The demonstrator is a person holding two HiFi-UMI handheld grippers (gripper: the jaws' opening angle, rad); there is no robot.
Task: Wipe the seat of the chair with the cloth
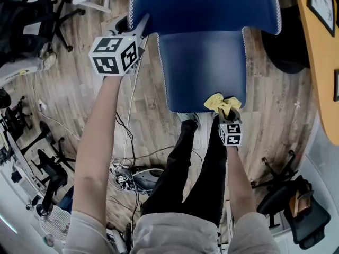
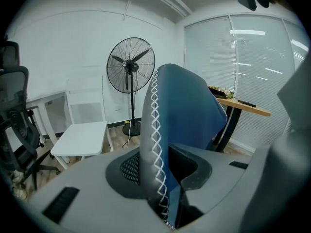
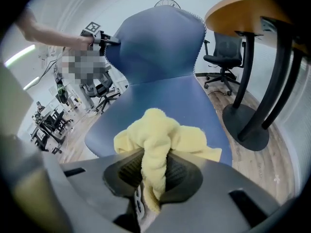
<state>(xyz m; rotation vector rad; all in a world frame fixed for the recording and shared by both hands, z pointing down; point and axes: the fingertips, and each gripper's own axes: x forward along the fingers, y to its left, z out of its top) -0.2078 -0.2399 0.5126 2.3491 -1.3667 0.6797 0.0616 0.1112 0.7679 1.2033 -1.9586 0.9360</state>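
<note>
Clearly soft and limp, the yellow cloth (image 3: 158, 135) is pinched at its bunched middle by the right gripper (image 1: 228, 119), over the front edge of the seat (image 1: 204, 67). The left gripper (image 1: 140, 27) clamps the stitched edge of the backrest (image 2: 181, 115).

1 overhead, 2 close, same chair (image 1: 204, 67)

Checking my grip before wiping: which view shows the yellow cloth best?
Right gripper view: the yellow cloth is large, pinched in the right claw. The head view shows it small at the seat edge; the left gripper view, not at all.
</note>
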